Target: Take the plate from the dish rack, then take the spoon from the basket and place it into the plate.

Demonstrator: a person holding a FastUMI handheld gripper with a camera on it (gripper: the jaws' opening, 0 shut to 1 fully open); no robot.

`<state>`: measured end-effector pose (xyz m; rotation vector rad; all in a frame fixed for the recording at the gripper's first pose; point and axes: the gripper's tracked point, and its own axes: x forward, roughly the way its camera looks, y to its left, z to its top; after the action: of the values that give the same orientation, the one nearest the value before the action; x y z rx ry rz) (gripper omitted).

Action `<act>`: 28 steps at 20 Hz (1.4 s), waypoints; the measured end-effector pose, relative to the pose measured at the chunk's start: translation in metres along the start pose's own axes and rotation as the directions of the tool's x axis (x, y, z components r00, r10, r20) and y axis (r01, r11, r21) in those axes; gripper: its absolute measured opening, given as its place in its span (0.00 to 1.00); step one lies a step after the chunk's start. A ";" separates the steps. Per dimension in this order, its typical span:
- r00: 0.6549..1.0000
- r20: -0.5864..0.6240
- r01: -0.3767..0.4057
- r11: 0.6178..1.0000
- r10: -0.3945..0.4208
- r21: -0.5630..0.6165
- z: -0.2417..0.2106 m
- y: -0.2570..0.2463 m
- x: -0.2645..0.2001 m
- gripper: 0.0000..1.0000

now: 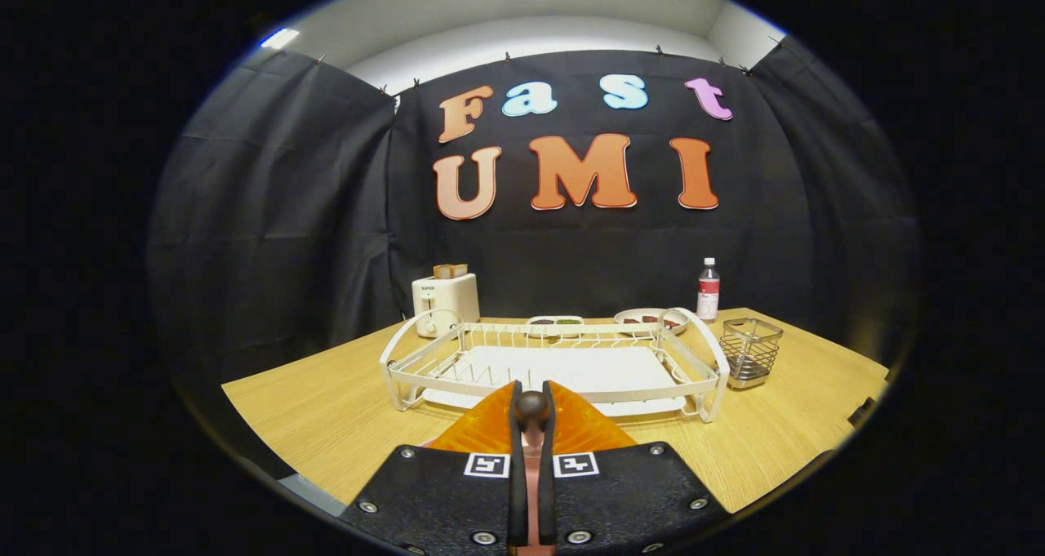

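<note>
Gripper point(531, 413) fingers pressed together on a spoon point(531, 405), handle end poking up between them; empty dish rack point(555, 364) just ahead; basket point(751, 350) beyond, right; plate location unclear.

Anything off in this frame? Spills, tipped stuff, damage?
Nothing stands out. Dish rack, basket, bottle and toaster sit upright, nothing spilled. Gripper is shut on the spoon above the orange plate.
</note>
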<state>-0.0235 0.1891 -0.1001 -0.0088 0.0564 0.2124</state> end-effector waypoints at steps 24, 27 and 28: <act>0.994 -0.081 0.068 0.998 -0.068 -0.004 -0.001 -0.085 -0.017 0.97; 0.993 -0.057 0.103 0.995 -0.103 -0.006 0.016 -0.118 -0.027 0.97; 0.992 -0.046 0.118 0.993 -0.118 -0.012 0.022 -0.129 -0.030 0.97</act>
<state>-0.0241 0.0569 -0.0759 -0.0259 0.1013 0.0943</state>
